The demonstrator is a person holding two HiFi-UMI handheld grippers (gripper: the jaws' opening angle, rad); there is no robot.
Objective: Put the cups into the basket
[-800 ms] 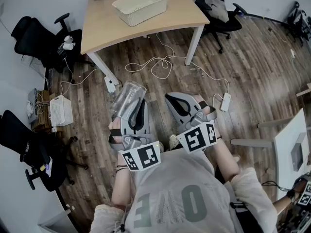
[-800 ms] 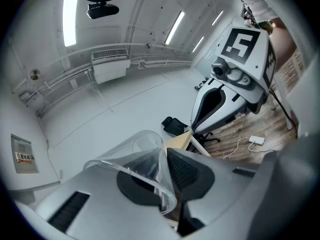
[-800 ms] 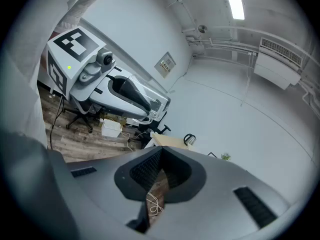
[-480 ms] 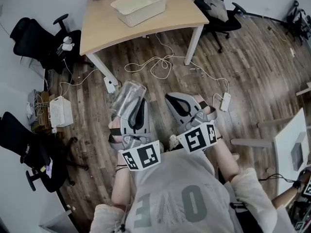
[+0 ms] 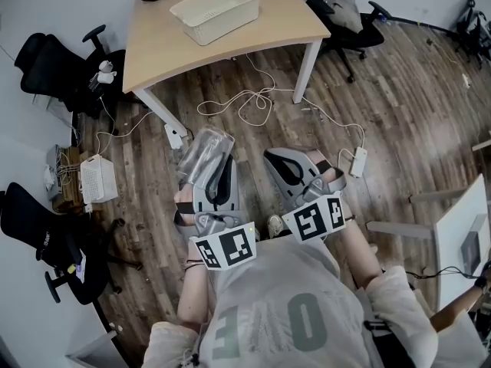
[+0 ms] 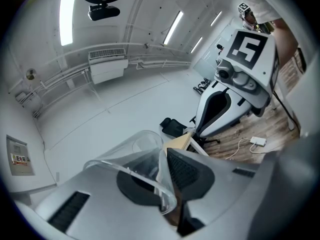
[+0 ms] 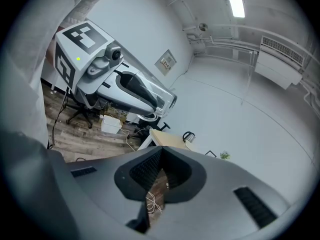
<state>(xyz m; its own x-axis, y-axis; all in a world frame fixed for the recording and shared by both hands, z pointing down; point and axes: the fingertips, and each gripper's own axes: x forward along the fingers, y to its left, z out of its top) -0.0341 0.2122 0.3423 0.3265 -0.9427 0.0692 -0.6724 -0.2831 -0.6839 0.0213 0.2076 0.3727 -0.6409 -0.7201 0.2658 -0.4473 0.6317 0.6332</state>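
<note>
Because the basket sits on the desk, well off at 12 o'clock from the person, the cup is held in the air over the wooden floor, nowhere near its target yet. The left gripper has its jaws closed on the cup's side wall, one jaw inside the mouth and one outside. I judge this a sensible pinch for a thin tumbler, since the base points away and can enter the basket first. In the left gripper view the cup is clear, thin-walled, empty and tapering, with its rim turned toward the camera. The right gripper hangs at 3 o'clock of the left one, apart from it, its jaws drawn together on nothing; it seems merely parked. The basket is pale, rectangular and looks empty. Loose cables lie on the floor between the person and the desk, a possible tripping risk.
</note>
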